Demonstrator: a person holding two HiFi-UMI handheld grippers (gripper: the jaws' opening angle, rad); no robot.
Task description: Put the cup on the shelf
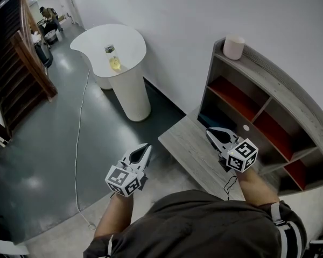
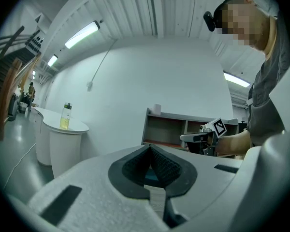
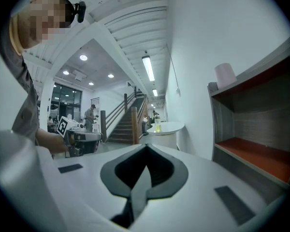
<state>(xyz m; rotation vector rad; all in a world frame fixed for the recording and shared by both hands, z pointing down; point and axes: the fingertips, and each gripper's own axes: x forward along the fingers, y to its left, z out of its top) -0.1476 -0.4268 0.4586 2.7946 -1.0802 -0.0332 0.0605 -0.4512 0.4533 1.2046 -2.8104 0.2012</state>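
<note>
Cup (image 1: 233, 47) stands upright on top of shelf (image 1: 274, 74); I judge placement done. Left claw (image 1: 146, 147) and right claw (image 1: 211, 131) both closed, empty, well clear of it.

The shelf (image 1: 290, 85) runs off the head view's right edge.

I see open floor between the white curved pedestal table (image 1: 94, 43) and the grey wooden shelf unit (image 1: 274, 79). A thin white cable (image 1: 79, 123) trails across it. A pale pink cup (image 1: 233, 47) occupies the shelf top's left end; its red-floored compartments (image 1: 234, 98) gape free.
</note>
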